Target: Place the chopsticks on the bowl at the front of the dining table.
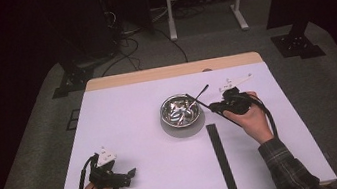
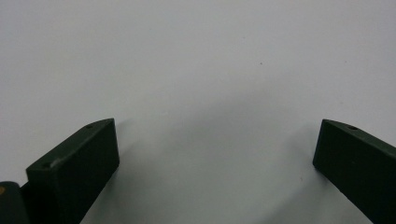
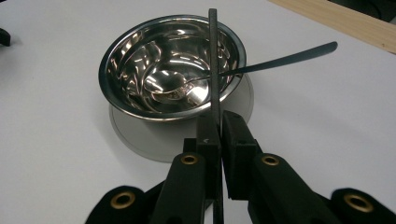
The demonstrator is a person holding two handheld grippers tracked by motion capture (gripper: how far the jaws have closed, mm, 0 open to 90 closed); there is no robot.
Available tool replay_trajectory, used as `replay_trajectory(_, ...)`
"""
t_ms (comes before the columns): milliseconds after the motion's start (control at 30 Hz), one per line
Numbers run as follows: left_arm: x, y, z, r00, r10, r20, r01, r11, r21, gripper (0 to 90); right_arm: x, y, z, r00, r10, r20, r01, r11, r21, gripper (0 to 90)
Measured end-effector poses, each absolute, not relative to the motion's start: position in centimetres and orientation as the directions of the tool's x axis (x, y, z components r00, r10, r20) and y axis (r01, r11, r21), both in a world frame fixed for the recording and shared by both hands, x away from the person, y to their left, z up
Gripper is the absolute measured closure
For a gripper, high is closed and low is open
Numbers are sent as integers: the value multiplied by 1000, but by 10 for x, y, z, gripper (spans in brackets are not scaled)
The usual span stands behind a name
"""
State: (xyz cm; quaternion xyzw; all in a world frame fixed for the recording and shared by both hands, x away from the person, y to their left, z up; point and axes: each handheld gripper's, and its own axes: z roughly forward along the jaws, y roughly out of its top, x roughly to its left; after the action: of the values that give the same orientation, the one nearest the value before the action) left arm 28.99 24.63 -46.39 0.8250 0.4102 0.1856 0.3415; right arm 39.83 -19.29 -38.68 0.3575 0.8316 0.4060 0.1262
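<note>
The right gripper is seen with its 2 jaws pressed together on a thin, flat black utensil, pinched edge-on near its lower part. The blade of that utensil runs upward from the jaws and crosses over the rim of the steel bowl; whether its tip touches the bowl cannot be told. In the high view the right gripper is held just to the right of the bowl, with the utensil angled toward it.

The utensil is judged to be light, stiff and narrow, liable to swivel in a pinch taken so close to 1 end; a hold on its flat faces, as taken, is considered the sound one. The smooth surface may slip if pressed sideways against the bowl.

A spoon is lying in the bowl, its head among the reflections at the bottom and its dark handle resting on the rim and projecting to the right.

The left gripper is resting low over the white table, well apart from the bowl, its jaws spread wide with nothing between them. A long black strip lies flat on the table near the front edge.
</note>
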Motion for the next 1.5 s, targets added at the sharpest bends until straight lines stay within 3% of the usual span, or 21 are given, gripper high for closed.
replay_trajectory(1500, 290, 246, -464, 594, 804, 25, 549, -428, 718, 0, 460, -132, -391, -720, 687, 103, 522, 437, 733, 855)
